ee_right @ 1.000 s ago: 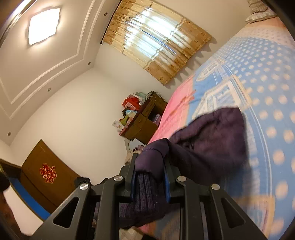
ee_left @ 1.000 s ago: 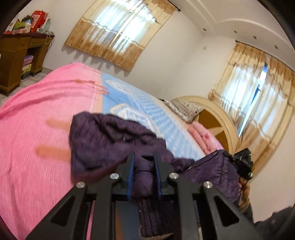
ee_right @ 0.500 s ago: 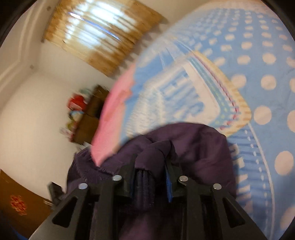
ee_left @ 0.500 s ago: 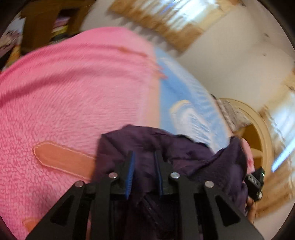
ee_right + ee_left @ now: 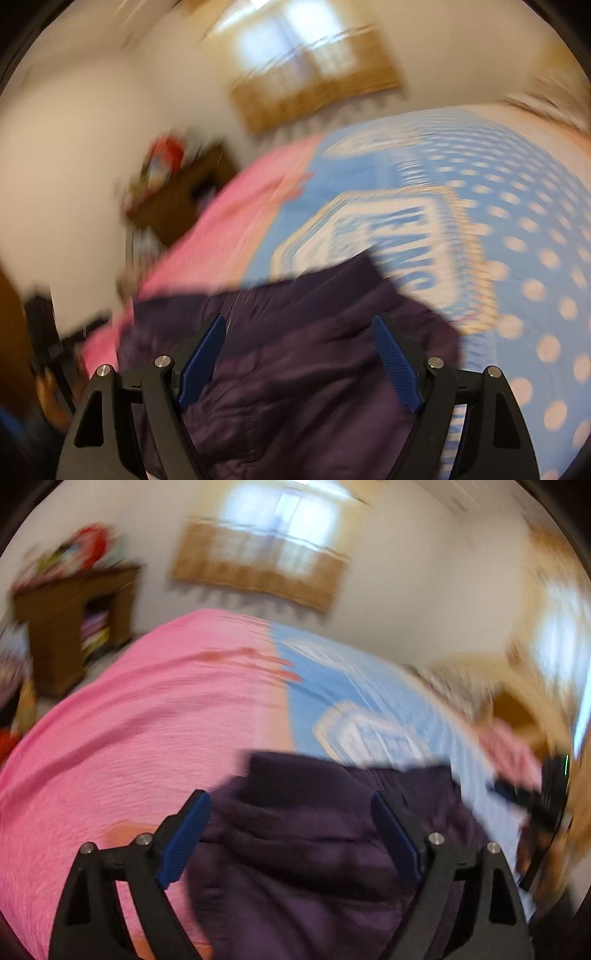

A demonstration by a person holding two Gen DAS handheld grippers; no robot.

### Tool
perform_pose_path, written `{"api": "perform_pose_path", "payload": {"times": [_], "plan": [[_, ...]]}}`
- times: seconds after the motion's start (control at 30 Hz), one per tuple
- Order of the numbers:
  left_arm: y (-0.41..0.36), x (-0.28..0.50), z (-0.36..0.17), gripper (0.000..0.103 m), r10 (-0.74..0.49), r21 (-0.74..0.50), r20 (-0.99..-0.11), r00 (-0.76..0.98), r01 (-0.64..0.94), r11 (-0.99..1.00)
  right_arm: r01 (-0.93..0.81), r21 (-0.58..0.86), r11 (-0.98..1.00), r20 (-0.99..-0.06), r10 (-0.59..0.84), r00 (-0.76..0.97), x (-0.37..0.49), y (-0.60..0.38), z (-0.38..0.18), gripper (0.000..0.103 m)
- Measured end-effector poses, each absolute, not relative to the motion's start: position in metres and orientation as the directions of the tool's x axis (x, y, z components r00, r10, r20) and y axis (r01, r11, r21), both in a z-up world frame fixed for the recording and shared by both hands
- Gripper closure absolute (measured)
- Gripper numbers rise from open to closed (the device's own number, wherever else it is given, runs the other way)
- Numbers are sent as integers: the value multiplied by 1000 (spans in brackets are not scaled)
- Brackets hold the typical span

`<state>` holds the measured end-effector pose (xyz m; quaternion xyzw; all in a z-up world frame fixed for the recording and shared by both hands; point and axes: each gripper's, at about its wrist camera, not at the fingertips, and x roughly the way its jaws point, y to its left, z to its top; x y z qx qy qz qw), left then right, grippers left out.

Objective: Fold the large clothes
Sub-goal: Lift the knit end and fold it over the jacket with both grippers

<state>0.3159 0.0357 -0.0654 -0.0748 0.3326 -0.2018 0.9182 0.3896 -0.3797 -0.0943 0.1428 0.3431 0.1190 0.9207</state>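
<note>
Both claws have let go. The left claw (image 5: 291,834) was pinched tight on the purple jacket (image 5: 317,853) a second ago and now its blue pads sit wide apart with the fabric lying loose between them. Same story for the right claw (image 5: 299,354): spread open, jacket (image 5: 303,373) dropped flatter onto the bed (image 5: 517,229). Both views have gone blurry too.

A bed covered by a pink and blue polka-dot blanket (image 5: 147,709) is seen. A brown wooden desk (image 5: 70,627) is set against the white wall (image 5: 92,129). A window with tan curtains (image 5: 266,565) is lit.
</note>
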Motion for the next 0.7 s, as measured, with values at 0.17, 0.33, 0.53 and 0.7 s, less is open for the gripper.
{"api": "perform_pose_path", "payload": {"times": [0.17,0.33,0.53,0.7], "plan": [[-28,328,-98,32,-326,-56,-668,668,392,918,-139,153,978,-753,206,625,420,-329,-142,48],[-7,334,-96,77,-381,-168,-654,654,365,916,-142,138,980,-669,198,716,399,-332,-126,77],[-22,319,-66,79,-311,-62,-577,756,339,939,-131,82,988,-594,154,790,392,-326,-87,80],[-25,346,-56,79,-287,-64,-562,776,305,950,-69,112,991,-595,123,795,410,-333,-81,80]]}}
